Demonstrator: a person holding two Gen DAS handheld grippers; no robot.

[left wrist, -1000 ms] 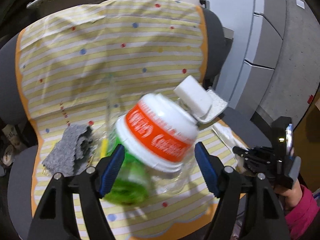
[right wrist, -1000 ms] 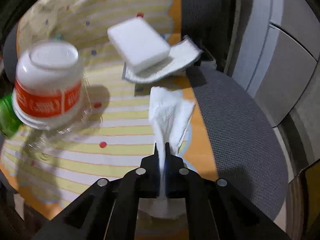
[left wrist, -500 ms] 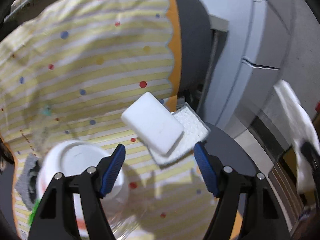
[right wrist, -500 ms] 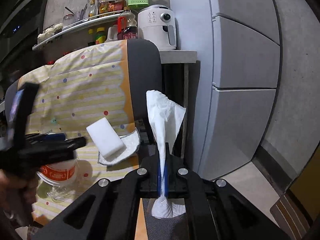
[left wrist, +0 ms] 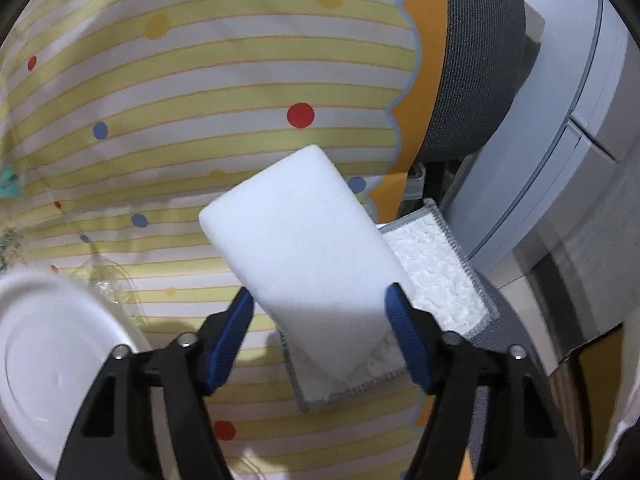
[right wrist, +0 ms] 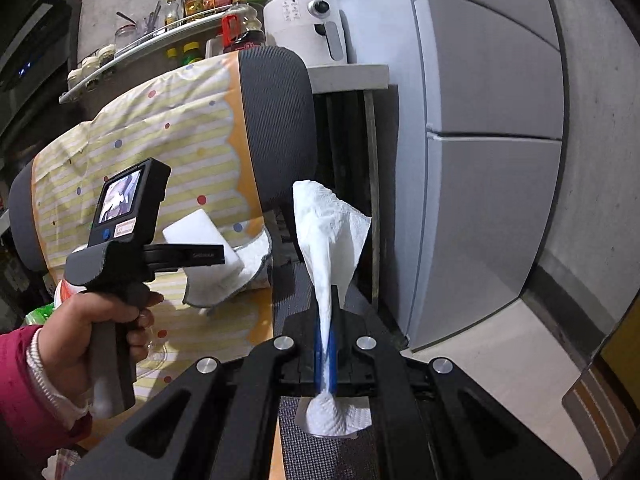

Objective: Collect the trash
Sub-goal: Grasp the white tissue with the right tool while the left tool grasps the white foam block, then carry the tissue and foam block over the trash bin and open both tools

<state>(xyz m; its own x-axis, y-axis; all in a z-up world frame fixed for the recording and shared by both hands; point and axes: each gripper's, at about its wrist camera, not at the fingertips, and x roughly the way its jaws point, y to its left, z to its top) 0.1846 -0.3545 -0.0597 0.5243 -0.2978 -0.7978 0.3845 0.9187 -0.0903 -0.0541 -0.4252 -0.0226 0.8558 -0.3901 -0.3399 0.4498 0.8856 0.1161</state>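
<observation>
Two grips differ: the right gripper [right wrist: 326, 344] is clenched on a limp, feather-light tissue [right wrist: 326, 236] lifted beside the chair, while the left gripper [left wrist: 320, 340], jaws closing, straddles a white sponge block [left wrist: 304, 236], probably soft, best squeezed across its long flanks

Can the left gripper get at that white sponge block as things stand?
Probably yes. The left gripper already straddles the near end of the white sponge block, its jaws closing with nothing between pads and block. The block lies on a white cloth.
</observation>
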